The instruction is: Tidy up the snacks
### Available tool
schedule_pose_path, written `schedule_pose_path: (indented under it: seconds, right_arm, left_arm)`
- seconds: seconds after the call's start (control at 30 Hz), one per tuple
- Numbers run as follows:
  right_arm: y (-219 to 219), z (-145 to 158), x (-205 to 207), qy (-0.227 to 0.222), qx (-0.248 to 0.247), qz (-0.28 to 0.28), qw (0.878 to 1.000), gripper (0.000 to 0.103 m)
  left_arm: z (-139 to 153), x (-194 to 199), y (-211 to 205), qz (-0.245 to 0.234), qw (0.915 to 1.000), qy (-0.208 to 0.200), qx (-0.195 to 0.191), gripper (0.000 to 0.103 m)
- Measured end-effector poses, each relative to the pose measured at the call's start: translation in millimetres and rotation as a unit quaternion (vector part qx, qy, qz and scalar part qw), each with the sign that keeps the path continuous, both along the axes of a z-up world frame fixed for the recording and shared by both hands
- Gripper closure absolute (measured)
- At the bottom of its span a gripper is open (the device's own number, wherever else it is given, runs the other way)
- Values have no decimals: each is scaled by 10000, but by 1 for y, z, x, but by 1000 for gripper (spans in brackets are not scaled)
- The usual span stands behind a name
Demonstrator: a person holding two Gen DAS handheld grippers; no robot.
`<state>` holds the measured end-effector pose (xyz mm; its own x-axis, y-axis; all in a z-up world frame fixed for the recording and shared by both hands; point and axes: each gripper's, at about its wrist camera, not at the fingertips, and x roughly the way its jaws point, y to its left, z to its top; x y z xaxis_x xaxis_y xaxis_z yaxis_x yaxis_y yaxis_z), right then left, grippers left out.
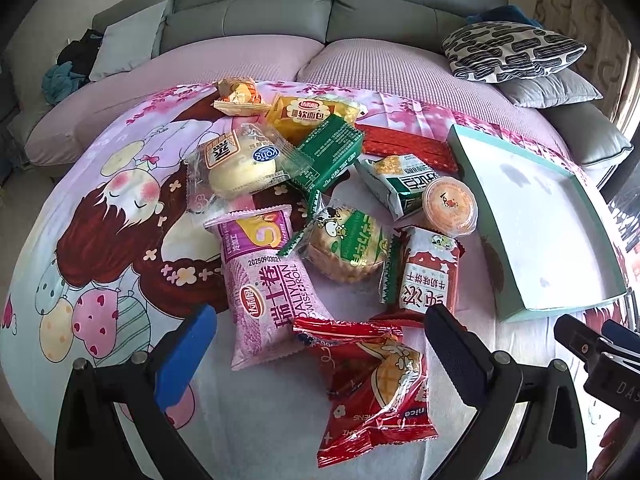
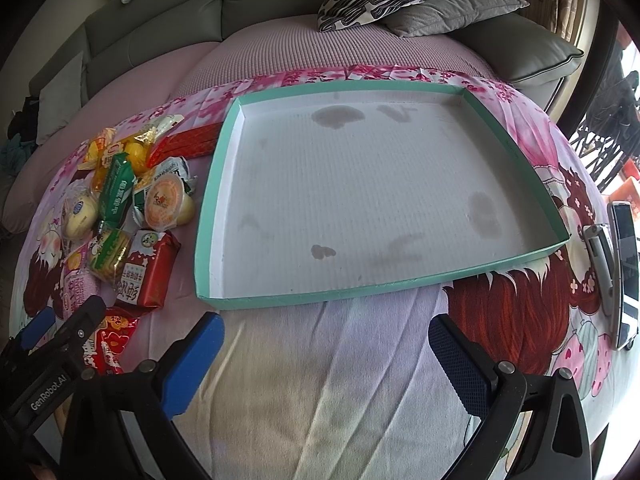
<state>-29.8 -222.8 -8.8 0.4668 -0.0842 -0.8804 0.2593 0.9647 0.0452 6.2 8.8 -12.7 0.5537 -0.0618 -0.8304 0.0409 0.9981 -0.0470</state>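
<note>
both hand-held grippers, left (image 1: pixel 320 340) and right (image 2: pixel 326 344), agape, empty; red packet (image 1: pixel 372 384) partly between left fingers; tray (image 2: pixel 216 208) stained.

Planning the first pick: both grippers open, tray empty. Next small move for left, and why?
Probably lower the left gripper onto the red packet and close. It lies nearest, between the open fingers, atop the pile's near edge; the teal tray holds nothing yet.
</note>
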Motion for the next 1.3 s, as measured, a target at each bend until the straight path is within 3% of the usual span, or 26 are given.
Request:
schedule_pose_path:
  seconds: [0.87, 1.0, 1.17, 1.3]
  right_arm:
    - [2, -1, -1, -9, -9, 13, 10000, 0]
    - [13, 2, -1, -83, 78, 181, 9998, 0]
    - [44, 4, 3, -97, 375, 601, 9974, 0]
    - [78, 4, 5, -99, 478, 1004, 9938, 0]
  left_arm:
    - [5, -4, -5, -312, 9993, 184, -120, 0]
    - [21, -7, 12, -39, 9998, 129, -175, 0]
    - [28, -9, 38, 282, 9993, 194, 136, 0]
    - [27, -8, 66, 575, 9980, 277, -2, 0]
